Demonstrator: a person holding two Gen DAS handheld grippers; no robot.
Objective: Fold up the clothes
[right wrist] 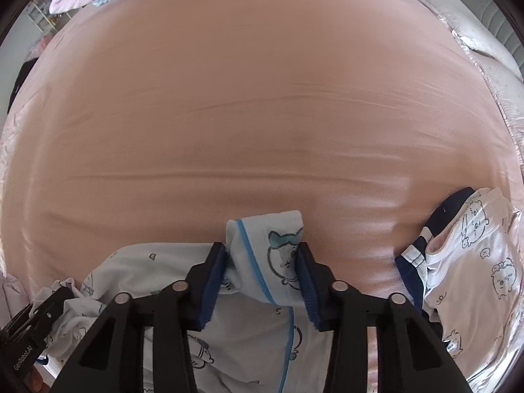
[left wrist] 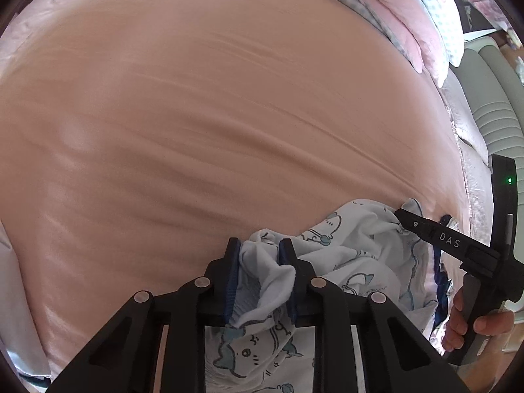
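While both tools hover at the near edge of the pink bedsheet (right wrist: 262, 114), my left gripper (left wrist: 258, 275) is clamped on a bunched fold of the pale blue cartoon-print garment (left wrist: 353, 255), and my right gripper (right wrist: 262, 271) pinches its blue-piped edge (fabric fills both gaps). To the right lies a folded pile of printed clothes (right wrist: 471, 262); pillows (left wrist: 422, 26) sit far off.

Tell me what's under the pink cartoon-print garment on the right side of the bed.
A navy piece with white stripes pokes out from under the pink garment's left edge, both on the peach sheet. How far it runs underneath is covered.
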